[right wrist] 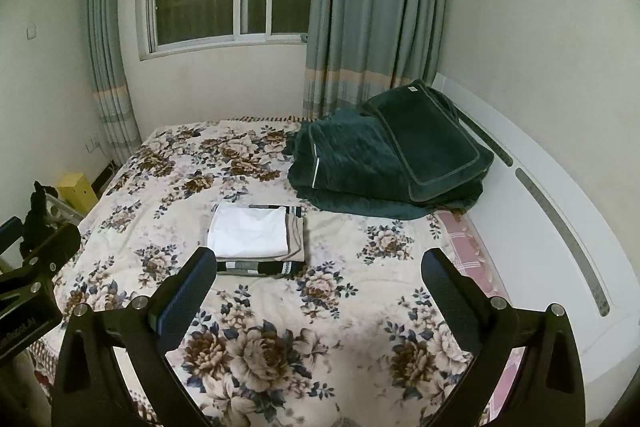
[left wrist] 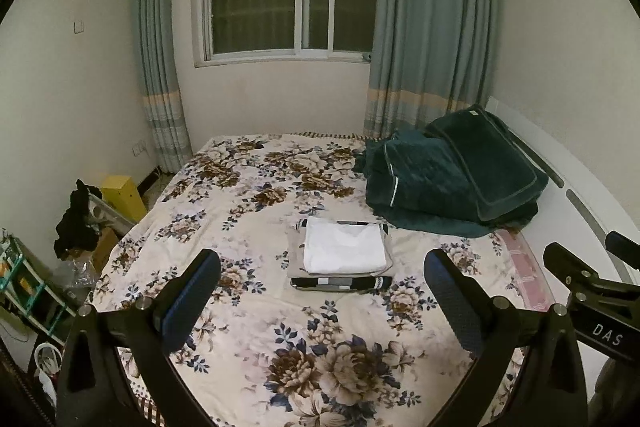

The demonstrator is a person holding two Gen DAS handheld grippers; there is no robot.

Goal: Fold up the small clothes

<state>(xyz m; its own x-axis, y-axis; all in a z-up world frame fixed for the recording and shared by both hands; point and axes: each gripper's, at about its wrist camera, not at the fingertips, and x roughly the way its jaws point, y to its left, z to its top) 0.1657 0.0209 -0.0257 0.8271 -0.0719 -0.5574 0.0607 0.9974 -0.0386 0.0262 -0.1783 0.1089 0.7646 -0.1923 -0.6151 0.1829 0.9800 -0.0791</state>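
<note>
Left wrist view: left hand-held gripper [left wrist: 322, 267] spread wide, holding nothing, raised above the bed [left wrist: 240, 315].
Right wrist view: right hand-held gripper [right wrist: 320, 265] likewise spread and empty.
Folded clothes [left wrist: 340, 253]: stacked ahead of both grippers, white piece [right wrist: 250, 233] on top.
Green quilt [right wrist: 384, 163]: beyond, to the right.

I read "DAS" in white letters on the black body of the right gripper [left wrist: 576, 267], at the lower right of the left wrist view. On the left gripper [right wrist: 24, 247], lower left of the right wrist view, the white lettering was illegible.
</note>
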